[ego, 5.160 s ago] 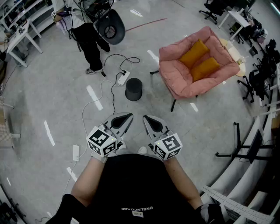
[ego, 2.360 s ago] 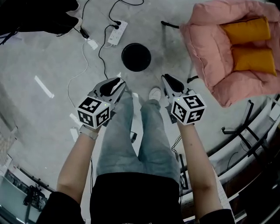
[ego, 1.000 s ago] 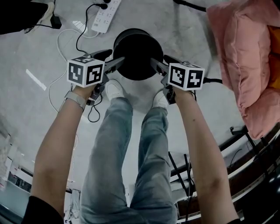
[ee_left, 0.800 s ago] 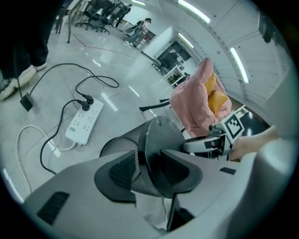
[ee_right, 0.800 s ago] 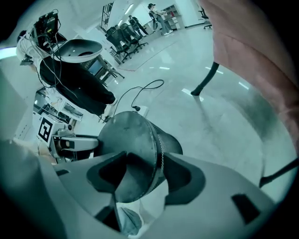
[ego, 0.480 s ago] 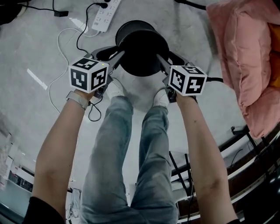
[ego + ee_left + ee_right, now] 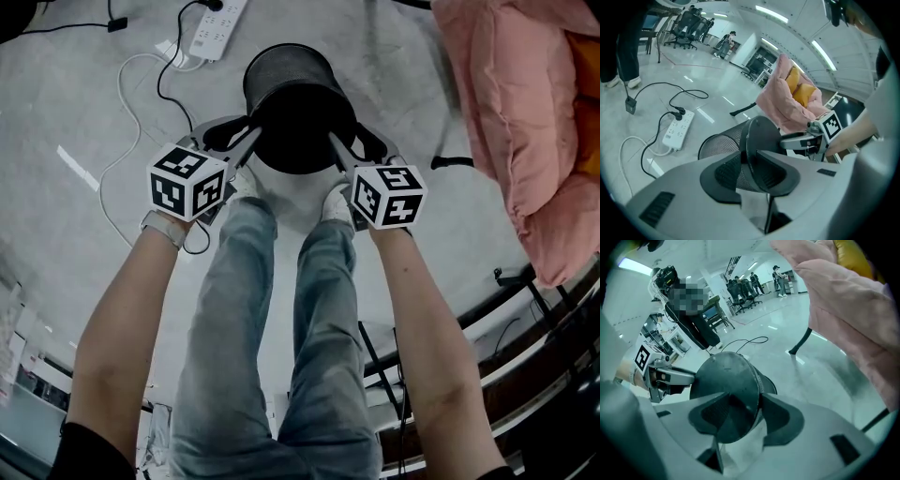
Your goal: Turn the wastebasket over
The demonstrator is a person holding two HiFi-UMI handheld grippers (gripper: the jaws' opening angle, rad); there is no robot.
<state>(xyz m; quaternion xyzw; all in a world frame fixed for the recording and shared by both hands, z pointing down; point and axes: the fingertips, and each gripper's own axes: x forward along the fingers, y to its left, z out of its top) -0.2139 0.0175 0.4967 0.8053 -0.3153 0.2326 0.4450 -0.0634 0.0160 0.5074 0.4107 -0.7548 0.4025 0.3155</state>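
Note:
The black mesh wastebasket (image 7: 284, 73) hangs off the floor between both grippers, tipped so its solid round base faces me and its mouth points away. My left gripper (image 7: 247, 142) grips the left edge of the base; its jaws are closing, with the base rim and mesh wall (image 7: 723, 143) between the pads. My right gripper (image 7: 338, 147) is shut on the right edge of the base. In the left gripper view the left gripper (image 7: 747, 172) straddles the rim. The right gripper (image 7: 757, 414) does the same on the wastebasket (image 7: 723, 373) in its own view.
A white power strip (image 7: 215, 22) with cables lies on the grey floor at the far left. A pink cushioned chair (image 7: 525, 112) stands to the right. My white shoes (image 7: 337, 202) are just below the basket. Metal rails run along the lower right.
Both grippers went from open beside the basket to closed on its base edge. The basket has risen off the floor and tipped its base towards me.

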